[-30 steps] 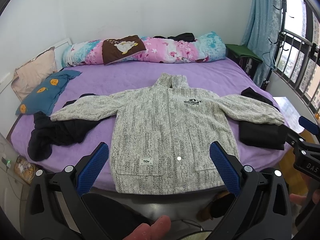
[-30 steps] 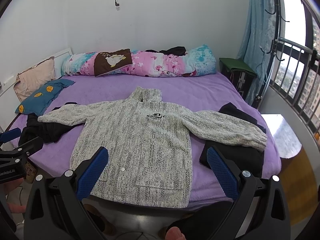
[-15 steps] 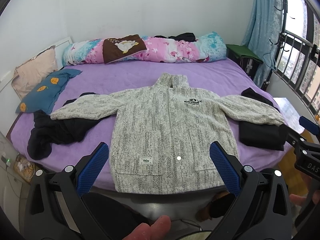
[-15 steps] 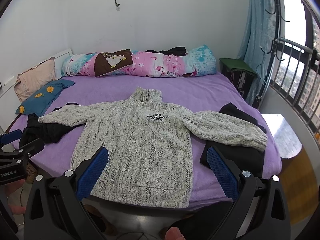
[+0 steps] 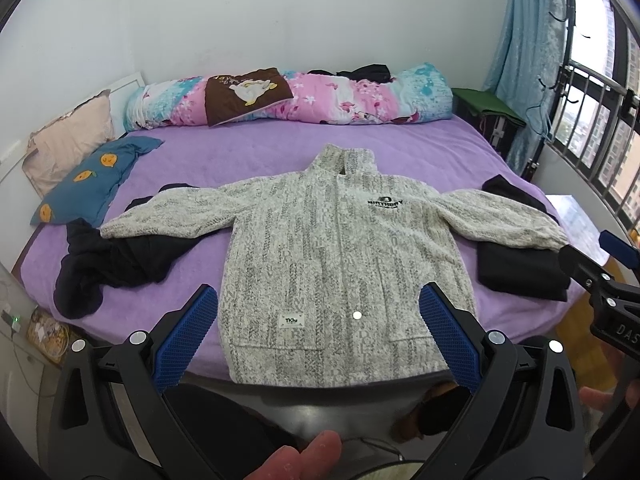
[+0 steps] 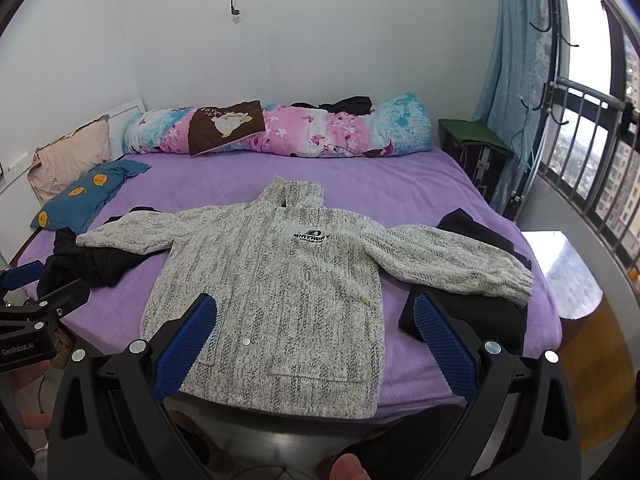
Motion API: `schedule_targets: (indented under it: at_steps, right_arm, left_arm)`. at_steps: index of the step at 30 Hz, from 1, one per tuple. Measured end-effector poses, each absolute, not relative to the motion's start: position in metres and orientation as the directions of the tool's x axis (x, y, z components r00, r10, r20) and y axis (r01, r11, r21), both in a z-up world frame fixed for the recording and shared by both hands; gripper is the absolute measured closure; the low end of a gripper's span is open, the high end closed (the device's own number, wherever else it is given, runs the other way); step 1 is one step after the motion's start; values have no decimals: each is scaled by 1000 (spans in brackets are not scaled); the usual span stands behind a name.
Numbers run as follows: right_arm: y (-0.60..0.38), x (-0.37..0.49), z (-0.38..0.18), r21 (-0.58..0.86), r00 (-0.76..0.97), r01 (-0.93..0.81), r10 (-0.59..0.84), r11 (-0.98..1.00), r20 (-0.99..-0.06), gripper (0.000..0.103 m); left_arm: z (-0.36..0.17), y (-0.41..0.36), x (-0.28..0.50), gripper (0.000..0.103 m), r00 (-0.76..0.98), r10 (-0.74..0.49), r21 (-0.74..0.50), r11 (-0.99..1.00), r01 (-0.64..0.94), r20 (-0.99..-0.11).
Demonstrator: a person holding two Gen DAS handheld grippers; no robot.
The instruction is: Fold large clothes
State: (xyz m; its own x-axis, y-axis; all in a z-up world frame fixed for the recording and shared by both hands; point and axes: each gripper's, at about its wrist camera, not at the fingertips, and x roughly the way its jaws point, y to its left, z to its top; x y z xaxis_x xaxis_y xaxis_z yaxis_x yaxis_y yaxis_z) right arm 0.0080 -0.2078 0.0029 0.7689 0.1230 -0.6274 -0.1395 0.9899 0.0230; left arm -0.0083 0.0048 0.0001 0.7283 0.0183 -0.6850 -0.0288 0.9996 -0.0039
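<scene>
A light grey knitted jacket (image 5: 340, 256) lies flat, front up, on the purple bed (image 5: 280, 160), sleeves spread to both sides, hem at the near edge. It also shows in the right wrist view (image 6: 280, 296). My left gripper (image 5: 318, 336) is open and empty, held above the hem. My right gripper (image 6: 316, 340) is open and empty, held before the hem's right part. Each gripper shows at the edge of the other's view.
Black clothes lie under the left sleeve (image 5: 112, 256) and a folded black pile under the right sleeve (image 5: 520, 268). A blue pillow (image 5: 92, 176) and a rolled floral quilt (image 5: 320, 96) lie at the back. A window with bars (image 6: 600, 152) is on the right.
Both views shift only slightly; the jacket lies as before and both grippers stay open.
</scene>
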Motion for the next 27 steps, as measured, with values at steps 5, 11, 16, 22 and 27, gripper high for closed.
schedule_targets:
  at_steps: [5, 11, 16, 22, 27]
  right_arm:
    - [-207, 10, 4, 29, 767, -135, 123, 990, -630, 6]
    - [-211, 13, 1, 27, 767, -132, 119, 991, -630, 6]
    - [-214, 19, -2, 31, 765, -120, 112, 992, -634, 6]
    - [-219, 28, -5, 43, 765, -113, 115, 993, -634, 6]
    - [-226, 34, -6, 37, 774, -89, 93, 995, -627, 6]
  left_arm:
    - [-1, 2, -8, 6, 728, 14, 3, 1000, -16, -686]
    - [-4, -4, -2, 6, 722, 9, 7, 1000, -6, -692]
    - [-8, -2, 6, 6, 718, -26, -49, 999, -12, -695]
    - [-19, 1, 27, 6, 701, -75, -101, 995, 3, -709]
    - [-27, 1, 40, 6, 703, -40, -71, 997, -15, -710]
